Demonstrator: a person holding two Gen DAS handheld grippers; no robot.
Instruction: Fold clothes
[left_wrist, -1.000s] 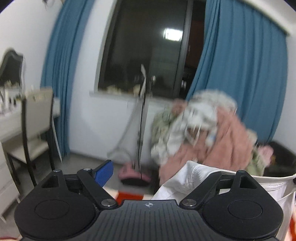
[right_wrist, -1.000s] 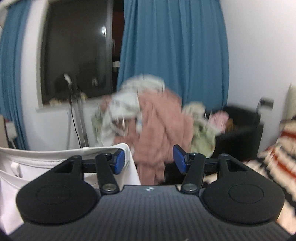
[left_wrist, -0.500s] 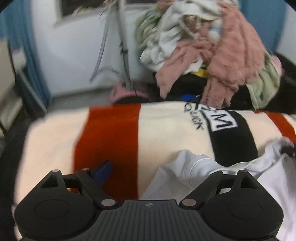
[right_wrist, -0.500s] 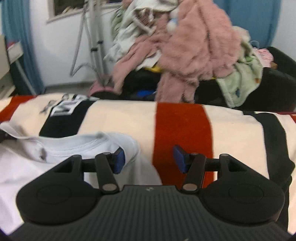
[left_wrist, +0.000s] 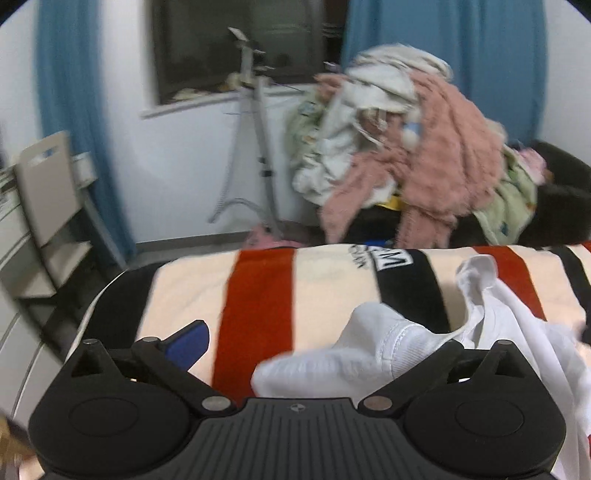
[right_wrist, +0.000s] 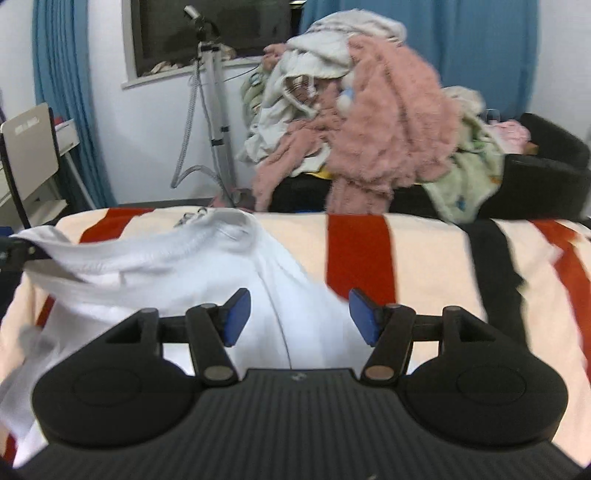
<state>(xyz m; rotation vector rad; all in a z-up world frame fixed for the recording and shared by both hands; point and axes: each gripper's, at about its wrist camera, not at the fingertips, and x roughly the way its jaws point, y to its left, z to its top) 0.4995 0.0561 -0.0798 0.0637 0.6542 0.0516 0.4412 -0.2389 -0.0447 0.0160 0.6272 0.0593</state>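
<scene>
On blanket (right_wrist: 424, 258): shirt (right_wrist: 177, 266) now dropped, grippers opening.

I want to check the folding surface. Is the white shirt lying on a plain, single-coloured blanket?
No. The white shirt lies on a striped blanket with cream, red and black bands.
</scene>
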